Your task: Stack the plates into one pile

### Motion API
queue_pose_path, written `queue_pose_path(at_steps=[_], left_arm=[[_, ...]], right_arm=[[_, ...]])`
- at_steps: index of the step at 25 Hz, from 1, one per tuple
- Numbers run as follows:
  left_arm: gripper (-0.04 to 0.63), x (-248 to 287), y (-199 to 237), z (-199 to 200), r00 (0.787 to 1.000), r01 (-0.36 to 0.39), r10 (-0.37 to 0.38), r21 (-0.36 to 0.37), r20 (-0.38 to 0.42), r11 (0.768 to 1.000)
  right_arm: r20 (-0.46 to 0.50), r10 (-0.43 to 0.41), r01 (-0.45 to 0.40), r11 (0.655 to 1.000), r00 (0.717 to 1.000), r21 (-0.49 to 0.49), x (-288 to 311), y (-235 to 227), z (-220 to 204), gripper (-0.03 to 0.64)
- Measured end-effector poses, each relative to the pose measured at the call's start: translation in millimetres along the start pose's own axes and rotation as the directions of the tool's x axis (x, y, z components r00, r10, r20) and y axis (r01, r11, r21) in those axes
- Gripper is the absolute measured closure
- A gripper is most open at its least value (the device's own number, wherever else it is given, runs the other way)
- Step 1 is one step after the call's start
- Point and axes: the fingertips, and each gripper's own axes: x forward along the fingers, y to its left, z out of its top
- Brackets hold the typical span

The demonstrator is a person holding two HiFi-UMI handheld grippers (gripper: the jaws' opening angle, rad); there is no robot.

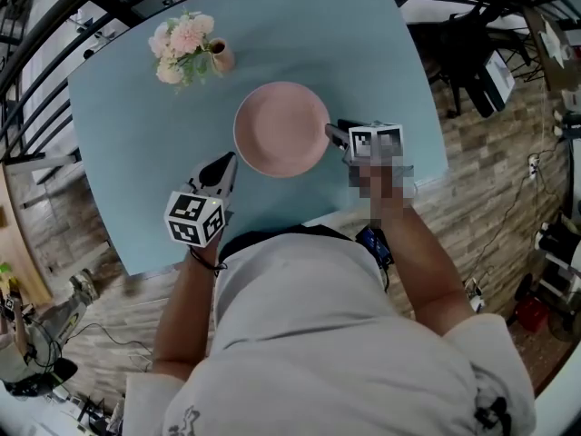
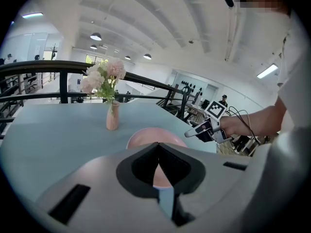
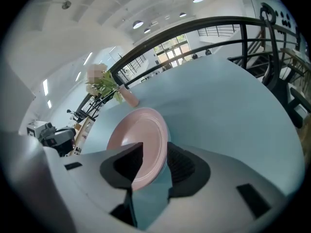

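One pink plate (image 1: 281,128) lies central on the table (image 1: 127,107); my right claw (image 1: 334,134) straddles its rim, released, and my left claw (image 1: 227,163) is clenched empty. If I withdraw crooked, a jaw could snag and drag it.

A pale blue table (image 1: 127,162) carries a pink plate (image 1: 281,127) and, near it, a small vase (image 1: 221,56) (pink flowers).

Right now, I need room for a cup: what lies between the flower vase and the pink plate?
Nothing: the head view shows bare blue table between the flower vase and the pink plate.
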Motion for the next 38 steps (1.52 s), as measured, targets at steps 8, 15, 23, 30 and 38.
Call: queue_pose_path(at_steps=[8, 15, 23, 30, 38], left_arm=[[0.591, -20, -34, 13, 0.999, -0.006, 0.004, 0.048, 0.051, 0.999], [0.591, -44, -68, 25, 0.993, -0.022, 0.011, 0.1, 0.115, 0.995], [0.591, -74, -111, 27, 0.987, -0.037, 0.012, 0.155, 0.16, 0.987], [0.591, -104, -130, 29, 0.984, -0.025, -0.012, 0.205, 0.175, 0.979], [0.591, -145, -141, 36, 0.973, 0.007, -0.074, 0.288, 0.22, 0.958]], right_arm=[[0.114, 0.023, 0.0, 0.981, 0.993, -0.192, -47, 33, 3, 0.46], [0.299, 0.033, 0.084, 0.926, 0.954, -0.369, -106, 62, 5, 0.518], [0.447, 0.074, 0.153, 0.879, 0.891, -0.452, -163, 90, -10, 0.577], [0.442, 0.181, 0.082, 0.854, 0.879, -0.513, -189, 132, -31, 0.605], [0.493, 0.195, 0.109, 0.847, 0.848, -0.521, -206, 167, -57, 0.611]])
